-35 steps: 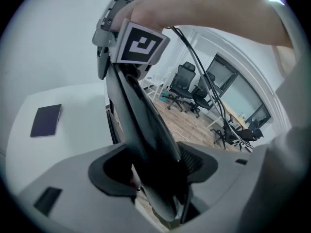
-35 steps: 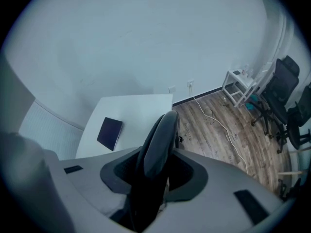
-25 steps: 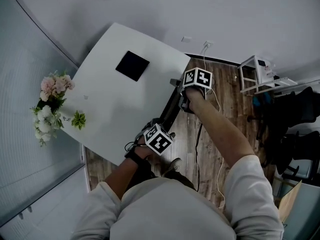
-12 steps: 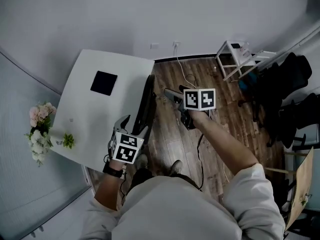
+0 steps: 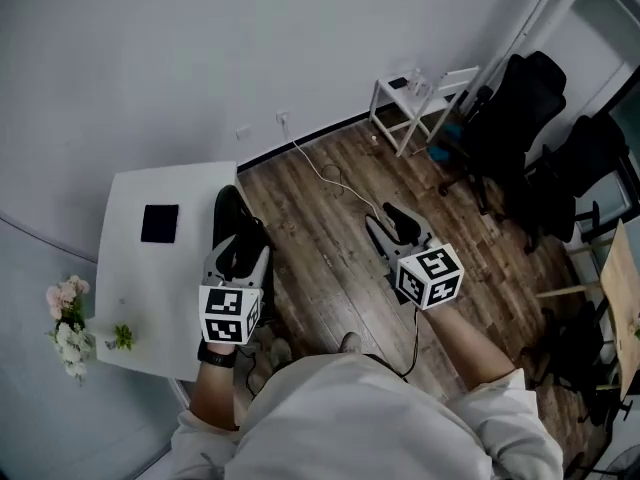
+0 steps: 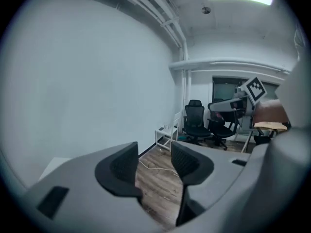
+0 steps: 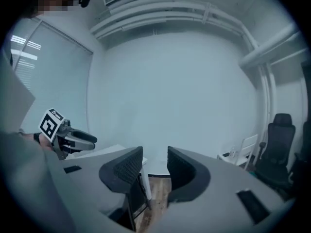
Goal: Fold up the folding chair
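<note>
Folding seems finished: the folding chair (image 5: 232, 230) stands flat and dark against the table (image 5: 150, 268), at its 3 o'clock edge. The left gripper (image 5: 238, 255) and right gripper (image 5: 393, 220) both have jaws closing on nothing. The next move, I judge, is only to withdraw. A second ago both grippers were at the chair; now the right one is well apart, at its 3 o'clock.
</note>
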A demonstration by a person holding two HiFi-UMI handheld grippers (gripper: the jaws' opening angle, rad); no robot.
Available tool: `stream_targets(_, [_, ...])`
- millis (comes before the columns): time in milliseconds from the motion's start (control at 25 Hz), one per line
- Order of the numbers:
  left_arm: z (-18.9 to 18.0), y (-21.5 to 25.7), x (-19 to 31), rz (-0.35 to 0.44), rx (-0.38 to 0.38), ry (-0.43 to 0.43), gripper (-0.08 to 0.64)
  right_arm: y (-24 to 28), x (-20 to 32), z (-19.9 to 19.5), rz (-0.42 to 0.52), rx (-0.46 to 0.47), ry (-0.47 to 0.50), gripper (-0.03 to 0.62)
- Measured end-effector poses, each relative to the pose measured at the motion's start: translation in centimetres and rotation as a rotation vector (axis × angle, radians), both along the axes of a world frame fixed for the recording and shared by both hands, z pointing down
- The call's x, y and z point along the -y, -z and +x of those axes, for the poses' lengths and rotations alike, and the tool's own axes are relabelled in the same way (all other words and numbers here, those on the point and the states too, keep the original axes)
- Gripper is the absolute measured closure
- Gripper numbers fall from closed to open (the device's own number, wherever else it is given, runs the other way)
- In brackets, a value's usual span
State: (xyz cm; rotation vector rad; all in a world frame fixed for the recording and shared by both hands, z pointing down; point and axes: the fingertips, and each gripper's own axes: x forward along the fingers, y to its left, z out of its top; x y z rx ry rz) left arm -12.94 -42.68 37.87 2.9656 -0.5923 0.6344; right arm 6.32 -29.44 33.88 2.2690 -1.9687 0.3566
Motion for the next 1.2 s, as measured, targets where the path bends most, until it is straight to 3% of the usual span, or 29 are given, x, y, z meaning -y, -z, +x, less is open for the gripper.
stream_targets(200, [2.3,2.2,-3.1,0.055,-0.080,-0.020,0.465,1.4,-7.8,2.1,0.067,-0.107,-0.124,0.505])
stream_targets(360, [3.7,3.0,-4.9,0.068,-0.105,-0.020,0.550,1.7,-11.9,2.8,0.101,-0.128,-0.191,0.571])
stream_targets(680, [3.9,2.3,-6.2,0.013,-0.116,-0.025,0.552,1.2,-15.7,2.9,0.125,-0.143,-0.249,0.577])
stream_targets(1200, [3.8,2.0,-7.3,0.025,-0.101,-0.035,0.552,1.1,-16.4,2.7,0.138,-0.149,-0.254,0.577])
